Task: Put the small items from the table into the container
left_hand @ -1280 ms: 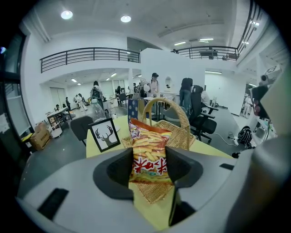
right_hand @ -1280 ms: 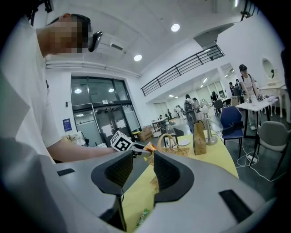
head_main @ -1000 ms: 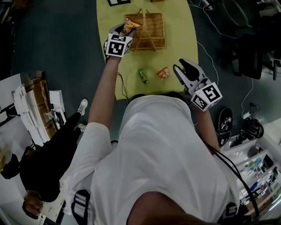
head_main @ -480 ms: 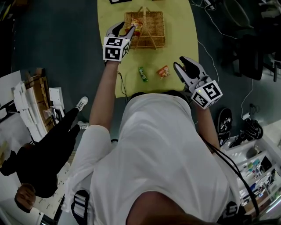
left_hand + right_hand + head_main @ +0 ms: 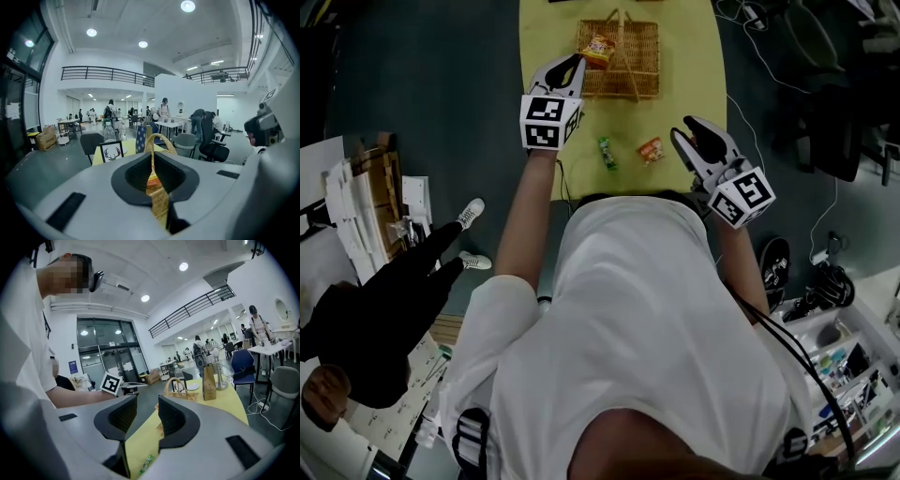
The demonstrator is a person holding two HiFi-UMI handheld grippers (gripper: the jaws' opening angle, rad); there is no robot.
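One packet (image 5: 598, 49) lies in the basket (image 5: 645, 66); two packets (image 5: 606, 153) (image 5: 651, 150) on the table (image 5: 546, 37).

A second ago the left gripper (image 5: 570, 66) held the orange snack packet (image 5: 598, 50) over the left edge of the basket (image 5: 642, 58). Now the packet lies inside the basket, and the gripper has drawn back beside the basket's near left corner. Its jaws are closing, with nothing between them. The bystander in black (image 5: 380, 323) has shifted lower in the head view.
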